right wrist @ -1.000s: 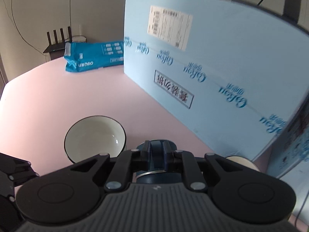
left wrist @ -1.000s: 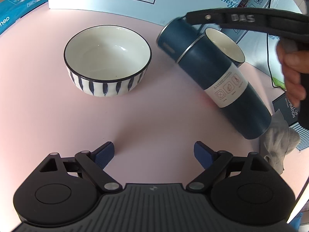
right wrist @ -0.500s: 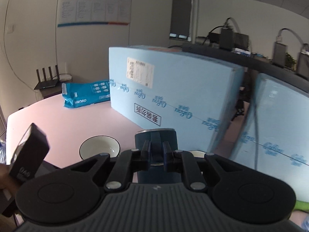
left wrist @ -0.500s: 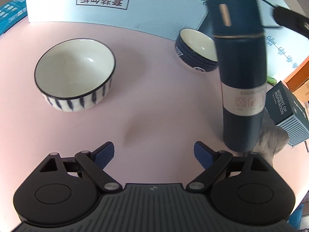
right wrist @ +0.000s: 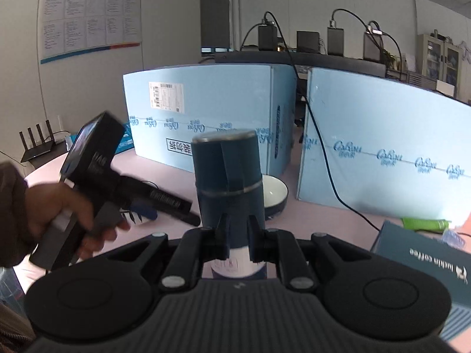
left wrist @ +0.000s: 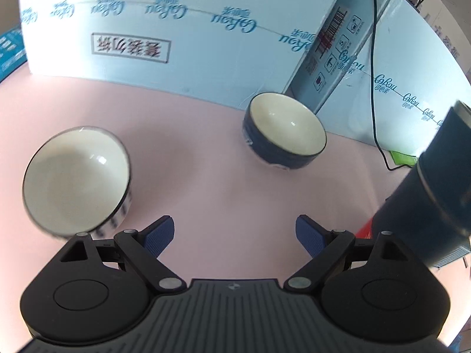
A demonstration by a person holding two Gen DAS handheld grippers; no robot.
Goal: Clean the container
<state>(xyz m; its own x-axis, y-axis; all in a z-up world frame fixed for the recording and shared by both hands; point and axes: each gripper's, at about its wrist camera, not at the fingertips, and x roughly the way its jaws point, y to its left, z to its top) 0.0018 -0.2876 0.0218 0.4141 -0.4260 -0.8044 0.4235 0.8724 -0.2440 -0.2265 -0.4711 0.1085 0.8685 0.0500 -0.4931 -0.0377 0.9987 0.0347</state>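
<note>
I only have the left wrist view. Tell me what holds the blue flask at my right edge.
Observer: The right claw is shut on the flask, gripping just above its white label.
Operator: Report the lid.
Observer: Still on; the flask stands upright with the cap on top.
Operator: Say what lies right of it.
Observer: A dark box printed "luckin coffee", lying on the table.
</note>
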